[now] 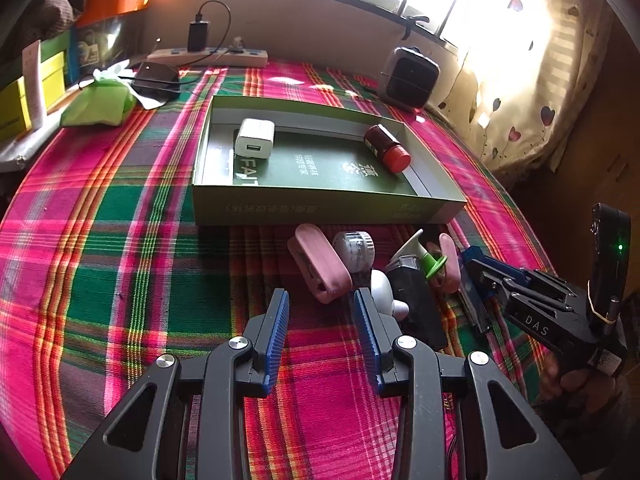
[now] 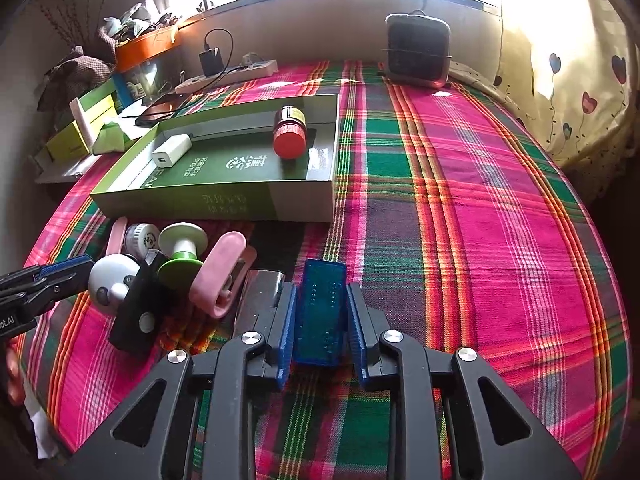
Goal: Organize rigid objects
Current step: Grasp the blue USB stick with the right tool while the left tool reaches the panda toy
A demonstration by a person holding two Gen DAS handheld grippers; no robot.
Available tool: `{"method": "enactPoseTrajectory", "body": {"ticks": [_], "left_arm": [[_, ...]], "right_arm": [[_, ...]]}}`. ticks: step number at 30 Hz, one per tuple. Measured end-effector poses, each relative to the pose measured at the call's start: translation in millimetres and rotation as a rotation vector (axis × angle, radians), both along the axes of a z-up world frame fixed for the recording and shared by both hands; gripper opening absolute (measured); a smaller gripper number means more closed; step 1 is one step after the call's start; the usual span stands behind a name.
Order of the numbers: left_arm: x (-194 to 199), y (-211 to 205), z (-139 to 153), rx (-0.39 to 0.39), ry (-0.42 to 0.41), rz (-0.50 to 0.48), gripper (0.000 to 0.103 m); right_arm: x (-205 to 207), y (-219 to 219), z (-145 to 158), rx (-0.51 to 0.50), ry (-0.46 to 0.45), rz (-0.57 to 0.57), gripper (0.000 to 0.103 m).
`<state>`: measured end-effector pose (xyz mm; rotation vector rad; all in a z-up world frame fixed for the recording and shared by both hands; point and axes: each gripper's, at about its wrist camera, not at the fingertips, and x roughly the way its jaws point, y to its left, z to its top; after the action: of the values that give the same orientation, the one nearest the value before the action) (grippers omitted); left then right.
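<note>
The right gripper (image 2: 320,312) clenches a translucent blue rectangular plastic block (image 2: 320,312). The left gripper (image 1: 321,312) hangs released. At eleven o'clock, the shallow green cardboard box (image 2: 224,200) holds a red-capped jar (image 2: 289,133).

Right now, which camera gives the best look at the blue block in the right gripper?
The right wrist view: the blue block sits centred between the right gripper fingers, its top face fully visible. The left wrist view shows that gripper side-on at the frame edge, with the block only a blue sliver behind the clutter.
</note>
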<state>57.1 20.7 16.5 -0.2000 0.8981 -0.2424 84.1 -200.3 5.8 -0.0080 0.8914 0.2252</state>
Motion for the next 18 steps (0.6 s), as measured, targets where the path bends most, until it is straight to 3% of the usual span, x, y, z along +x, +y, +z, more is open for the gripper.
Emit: {"method": "enactPoseTrajectory", "body": {"ticks": [18], "left_arm": [[-17.8, -2.4, -0.5, -0.020, 0.015, -0.006, 0.033]], "right_arm": [[-8.2, -16.7, -0.4, -0.036, -0.027, -0.012, 0.025]]}}
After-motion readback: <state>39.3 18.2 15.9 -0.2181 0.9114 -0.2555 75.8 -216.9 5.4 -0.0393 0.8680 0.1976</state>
